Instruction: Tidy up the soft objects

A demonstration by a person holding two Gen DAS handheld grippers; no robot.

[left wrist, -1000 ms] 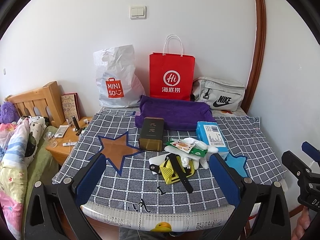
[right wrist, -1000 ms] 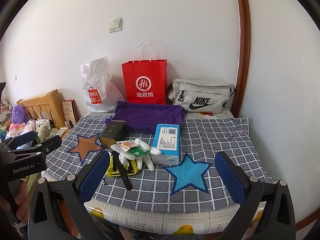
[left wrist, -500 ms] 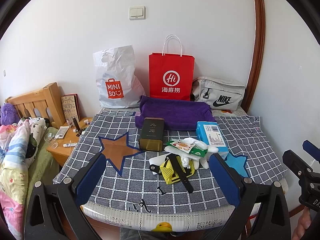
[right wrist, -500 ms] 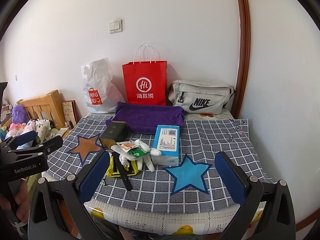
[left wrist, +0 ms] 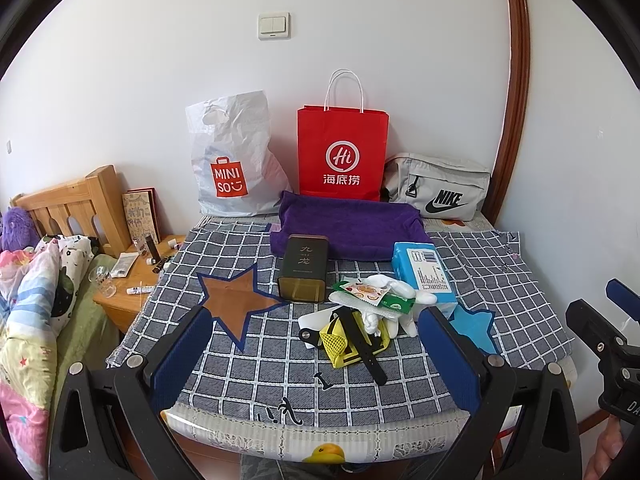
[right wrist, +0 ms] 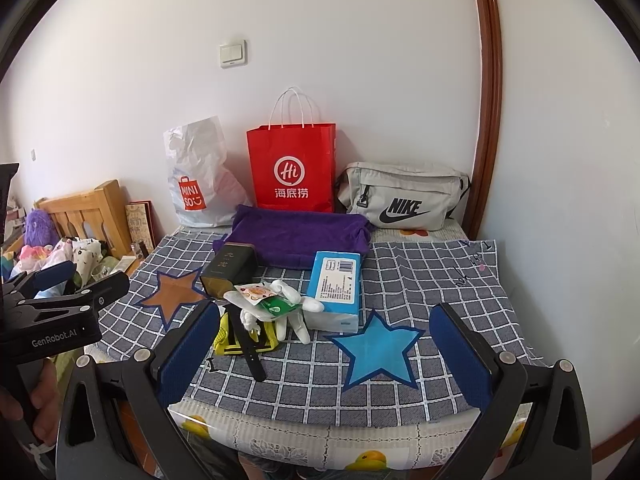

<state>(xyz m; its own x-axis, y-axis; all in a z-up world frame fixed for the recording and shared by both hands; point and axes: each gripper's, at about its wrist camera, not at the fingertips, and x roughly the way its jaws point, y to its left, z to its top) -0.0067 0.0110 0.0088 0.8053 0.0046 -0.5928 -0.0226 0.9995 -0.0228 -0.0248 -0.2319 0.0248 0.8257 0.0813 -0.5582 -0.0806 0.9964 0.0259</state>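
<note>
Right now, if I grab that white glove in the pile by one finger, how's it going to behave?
The white glove will probably hang limp: its fingers already sprawl and bend across the checked cloth. It looks thin, so likely light. The snack packets lie on top of it, so lifting it would probably drag or tip them off.

Back row: white plastic Miniso bag left, red paper handled bag middle, grey Nike waist bag right, all against the wall.
Before them: folded purple towel on the grey checked tablecloth.
Centre: dark rectangular tea tin left of blue tissue pack.
Front: white fabric gloves and yellow mesh pouch piled together.
Far left: wooden nightstand beside the counter.
</note>
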